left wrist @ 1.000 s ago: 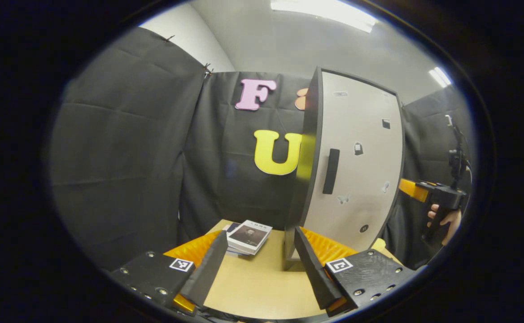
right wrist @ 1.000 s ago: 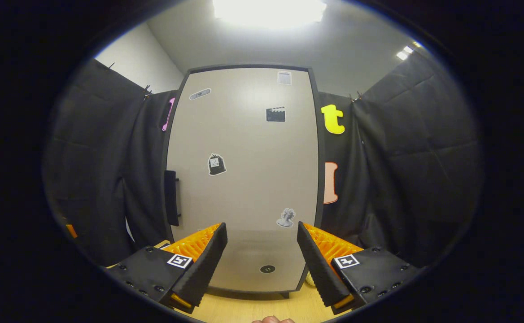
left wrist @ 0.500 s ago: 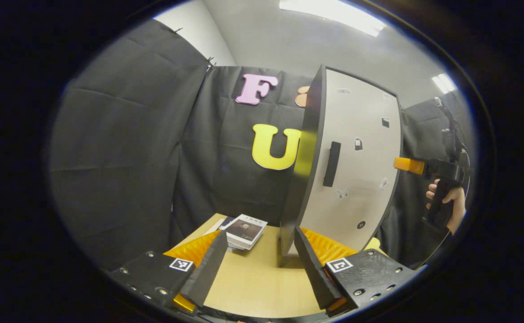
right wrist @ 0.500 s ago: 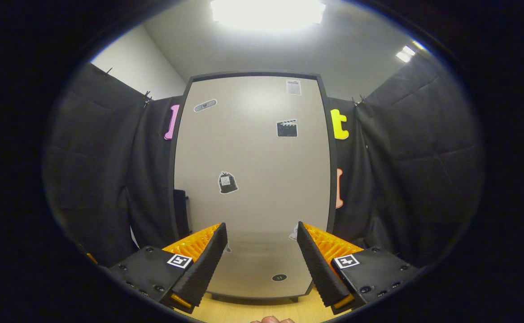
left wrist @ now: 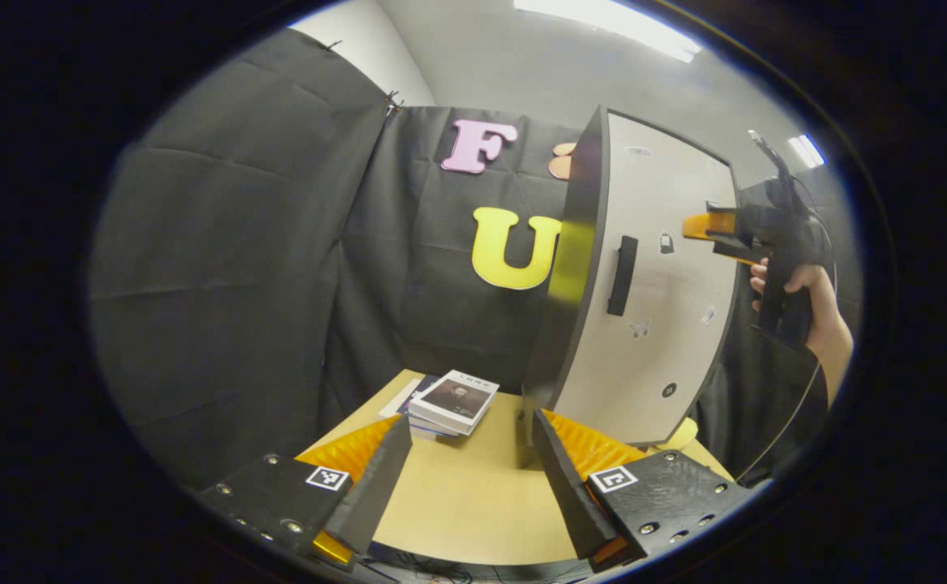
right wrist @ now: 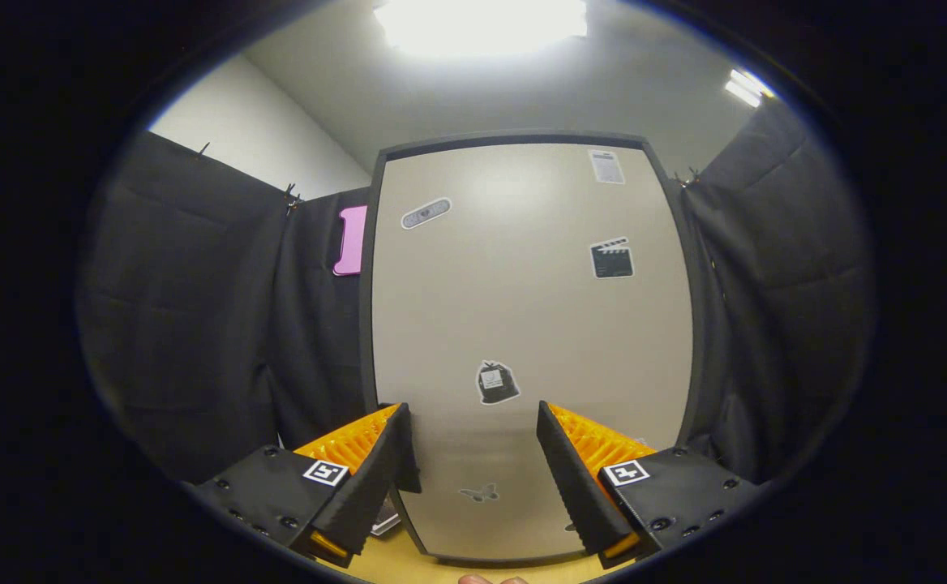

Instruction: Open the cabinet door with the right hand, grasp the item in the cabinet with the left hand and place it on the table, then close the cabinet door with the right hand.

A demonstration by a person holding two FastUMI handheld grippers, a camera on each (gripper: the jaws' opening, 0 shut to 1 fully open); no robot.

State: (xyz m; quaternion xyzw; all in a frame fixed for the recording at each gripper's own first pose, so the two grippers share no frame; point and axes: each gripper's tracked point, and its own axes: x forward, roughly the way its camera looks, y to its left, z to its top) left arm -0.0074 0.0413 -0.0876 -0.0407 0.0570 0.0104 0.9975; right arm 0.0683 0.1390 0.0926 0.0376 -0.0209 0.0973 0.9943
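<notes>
The left gripper (left wrist: 467,470) hovers wide open over the table (left wrist: 473,503). The books (left wrist: 451,401) lie at its far side, left of the cabinet door (left wrist: 652,300), apparently closed. The right gripper (right wrist: 473,466), fingers spread, faces the door.

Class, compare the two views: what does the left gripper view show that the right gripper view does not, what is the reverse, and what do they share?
Left gripper view: the open left gripper, the cabinet's dark side, the door handle, a stack of books on the table, and a hand holding the right gripper up by the cabinet door.
Right gripper view: that door face-on between its own open fingers, with a clapperboard sticker.
Shared: the door, its bag sticker, its butterfly sticker, and the table.
</notes>
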